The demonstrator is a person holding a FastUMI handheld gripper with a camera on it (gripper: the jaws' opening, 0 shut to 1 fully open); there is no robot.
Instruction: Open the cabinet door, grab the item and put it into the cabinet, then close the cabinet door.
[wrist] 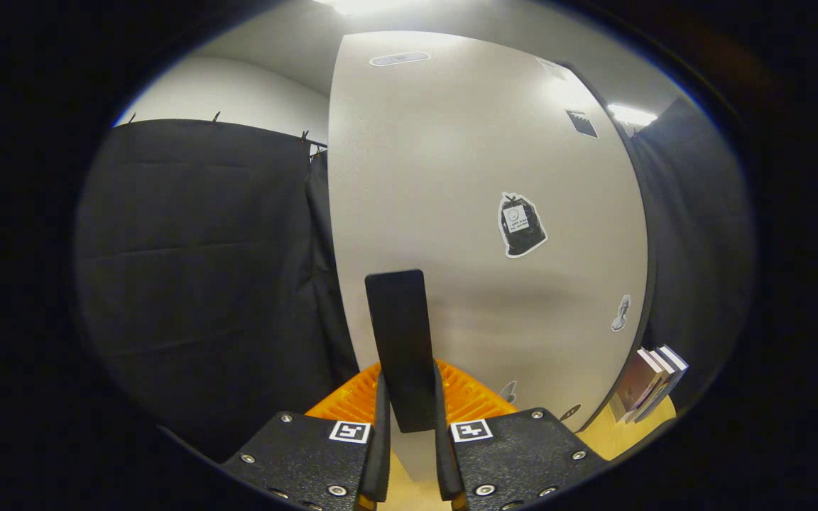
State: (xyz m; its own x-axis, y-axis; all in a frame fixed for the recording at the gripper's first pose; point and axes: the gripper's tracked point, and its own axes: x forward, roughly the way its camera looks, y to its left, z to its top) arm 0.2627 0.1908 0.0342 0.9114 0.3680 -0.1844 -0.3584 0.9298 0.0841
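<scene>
A black flat bar (400, 333) stands upright between my fingers, and my gripper (407, 408) is shut on its lower part, one finger pressing each side. I cannot tell whether the bar is a loose item or a handle fixed to the door. Right behind it, very close, rises the white cabinet door (451, 177), which carries several small stickers, among them a black bag-shaped one (520, 225). The door's left edge runs just left of my fingers, and its dark right edge (647, 270) curves down beyond them.
Black cloth (203, 270) hangs to the left of the door. Low on the right, a few books (647, 383) lean together on a light wooden surface (622, 436), beside the door's right edge. More dark cloth (700, 234) lies behind them.
</scene>
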